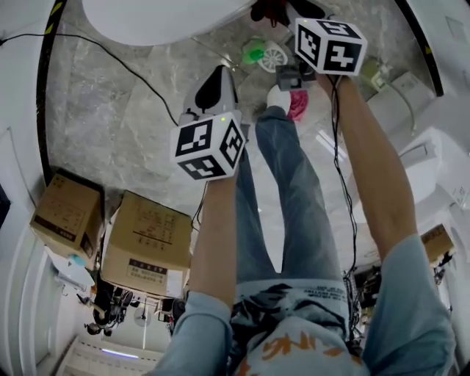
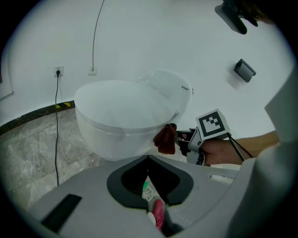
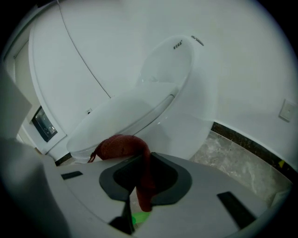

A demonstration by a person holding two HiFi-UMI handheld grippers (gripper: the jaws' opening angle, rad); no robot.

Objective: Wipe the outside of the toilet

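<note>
Two grippers reach forward in the head view over a grey, veined marble floor. The left gripper points down at the floor, short of the toilet, whose smooth white rounded edge curves across the top of the view. The right gripper is further ahead at the toilet's side, with a dark red cloth at its tip. Below are denim-clad legs, a pink slipper and a round floor drain. Two cardboard boxes sit to the left.

In the left gripper view, the grey jaws with dark pads are pressed together at their tips with nothing between them. The toilet stands ahead and apart from them. It is a glossy white ceramic oval bowl under a closed lid, with a rounded back part behind. The right gripper presses the crumpled cloth against the bowl's right flank, just under the rim. A black cable hangs from a wall socket to the floor.

In the right gripper view, the jaws are pinching the cloth. Its soft bulk bunches just past the tips against the toilet's side, and a strip hangs back between the pads. The toilet fills the view just ahead.
</note>
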